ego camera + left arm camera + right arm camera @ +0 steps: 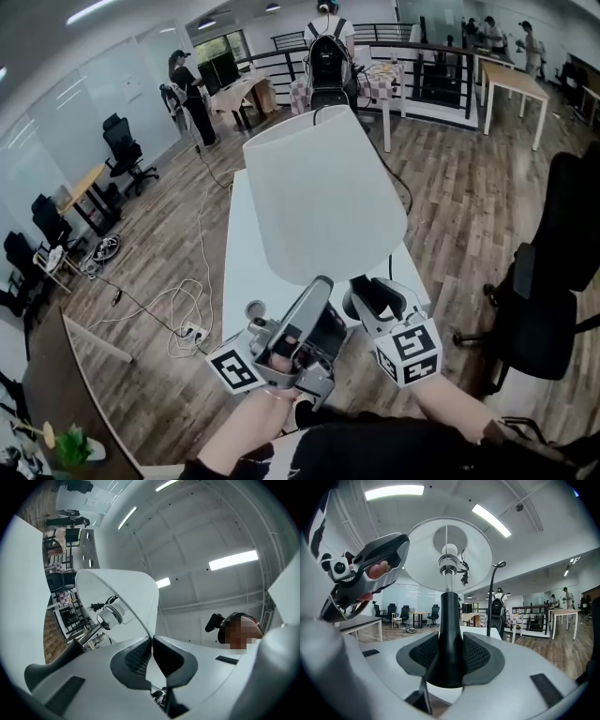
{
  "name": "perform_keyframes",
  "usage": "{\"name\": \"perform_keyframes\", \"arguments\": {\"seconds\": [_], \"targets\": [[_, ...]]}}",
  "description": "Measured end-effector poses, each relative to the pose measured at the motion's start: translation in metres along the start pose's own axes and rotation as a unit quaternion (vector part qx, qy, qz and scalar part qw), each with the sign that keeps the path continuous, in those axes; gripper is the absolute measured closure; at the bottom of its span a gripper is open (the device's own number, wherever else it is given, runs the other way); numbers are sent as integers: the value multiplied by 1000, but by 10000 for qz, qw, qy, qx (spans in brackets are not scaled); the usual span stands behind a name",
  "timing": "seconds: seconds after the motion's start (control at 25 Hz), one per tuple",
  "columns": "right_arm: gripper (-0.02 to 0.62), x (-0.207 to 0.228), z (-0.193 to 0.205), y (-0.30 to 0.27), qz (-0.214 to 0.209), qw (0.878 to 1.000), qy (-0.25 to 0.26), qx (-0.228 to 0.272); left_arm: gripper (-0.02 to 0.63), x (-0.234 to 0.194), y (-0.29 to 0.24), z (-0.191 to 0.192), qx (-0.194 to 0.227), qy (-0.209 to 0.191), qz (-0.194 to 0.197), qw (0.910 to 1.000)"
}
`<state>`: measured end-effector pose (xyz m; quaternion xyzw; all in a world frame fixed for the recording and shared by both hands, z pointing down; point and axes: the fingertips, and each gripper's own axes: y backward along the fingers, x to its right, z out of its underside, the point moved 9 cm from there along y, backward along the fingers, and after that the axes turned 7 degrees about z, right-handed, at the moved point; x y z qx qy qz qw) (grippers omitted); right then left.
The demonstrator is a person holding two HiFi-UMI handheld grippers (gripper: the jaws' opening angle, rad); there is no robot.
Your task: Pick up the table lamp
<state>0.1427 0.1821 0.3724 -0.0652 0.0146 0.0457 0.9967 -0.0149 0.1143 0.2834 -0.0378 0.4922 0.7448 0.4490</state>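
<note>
Two-handed grip on the white table lamp (323, 202), which has a conical fabric shade and a black tapered stem, held over the long white table (246, 272). The load is divided between the hands, apparently so that the weight is carried low while the broad, light top is kept from swinging. The right gripper (450, 644) takes the black stem (449, 616). Its jaws stand fairly wide apart, yet both ribbed pads press against the flared lower part of the stem, which fills the gap between them. Straight ahead of and above these jaws the stem rises to the bulb socket and the underside of the white shade (447, 555). A black power cord (491, 597) curves upward just to the right of the jaws and beyond them. The left gripper (153, 641) points upward, and its jaws are all but together, pinching only the thin lower rim of the shade. The fabric wall runs up and to the left from the pad tips, with the socket visible inside it, left of the jaws. This pinch probably serves as a steadying hold rather than a lifting one, since the rim would crease under load. The lamp's foot lies below the right jaws and is hidden in every view, so its clearance from the table cannot be confirmed.
</note>
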Motion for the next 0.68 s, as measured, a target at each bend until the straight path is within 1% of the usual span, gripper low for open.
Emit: {"name": "perform_keyframes", "arguments": {"seconds": [0.2,0.44,0.68], "targets": [[423,1,8,6,-57,10000,-40,1,584,5,-1,13,-100,-43,-85,9999],[423,-5,3,6,-131,9999,-52,77,584,14,-3,10,-108,-162,-132,9997],[423,1,8,9,-151,9998,-61,85,584,13,-7,18,-160,-192,-212,9995]]}}
